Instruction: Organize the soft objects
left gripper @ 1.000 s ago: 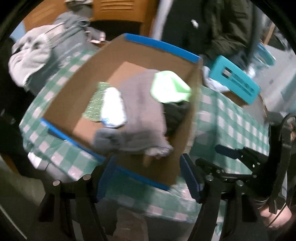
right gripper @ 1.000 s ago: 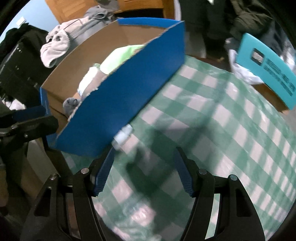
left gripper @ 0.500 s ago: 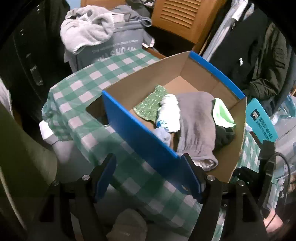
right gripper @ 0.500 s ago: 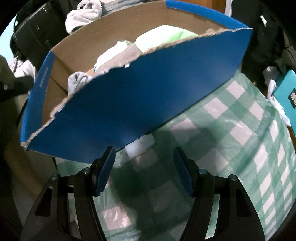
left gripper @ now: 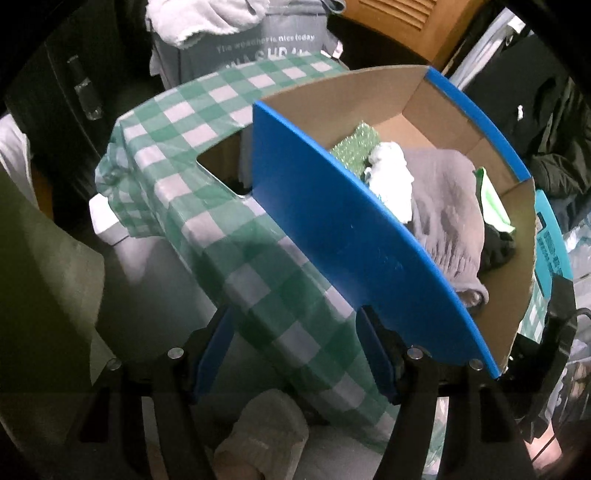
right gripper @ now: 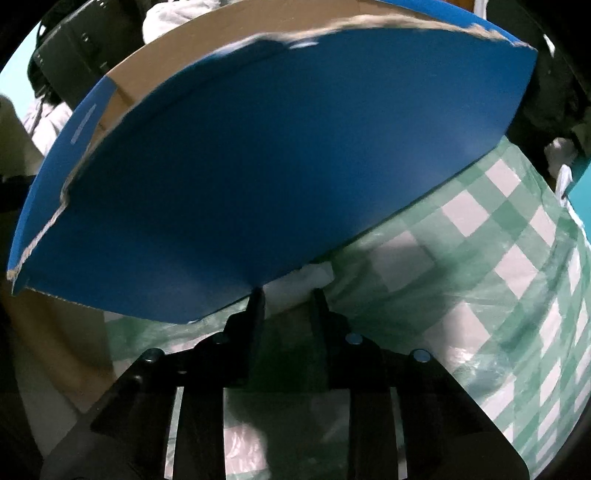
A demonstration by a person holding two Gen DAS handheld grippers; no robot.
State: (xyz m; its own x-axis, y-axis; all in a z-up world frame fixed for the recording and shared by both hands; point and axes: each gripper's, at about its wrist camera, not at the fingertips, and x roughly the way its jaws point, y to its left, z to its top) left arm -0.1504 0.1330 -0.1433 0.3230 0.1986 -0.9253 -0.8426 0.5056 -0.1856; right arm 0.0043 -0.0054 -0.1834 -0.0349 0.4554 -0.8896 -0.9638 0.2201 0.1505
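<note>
The box (left gripper: 343, 236), blue outside and brown cardboard inside, stands on a table under a green checked cloth (left gripper: 207, 192). Its near blue wall fills much of both wrist views.

In the left wrist view the left gripper (left gripper: 295, 354) hangs wide and released, gripping nothing. Between its blue fingers (left gripper: 214, 354) lies only the cloth draped over the table edge. The box's near wall reaches down to just above the right-hand finger, whose tip sits at a small notch in the wall's lower edge; whether they touch cannot be told.

Inside the box lie the soft things, well beyond those fingertips: a grey garment (left gripper: 447, 218) heaped in the middle, a white cloth (left gripper: 391, 181) just left of it, a green speckled cloth (left gripper: 354, 147) behind that, a pale green piece (left gripper: 493, 206) and something dark (left gripper: 498, 247) at the right end.

In the right wrist view the right gripper (right gripper: 288, 295) is closing, its jaws already narrow. A small white wad (right gripper: 306, 280) lies on the cloth at the foot of the box wall, just past and between the fingertips; the fingers sit at its sides, but whether they press on it cannot be told. The left-hand fingertip reaches up to the wall's bottom edge.

A grey bag (left gripper: 255, 48) with a pale towel (left gripper: 195, 18) on top stands beyond the table.
</note>
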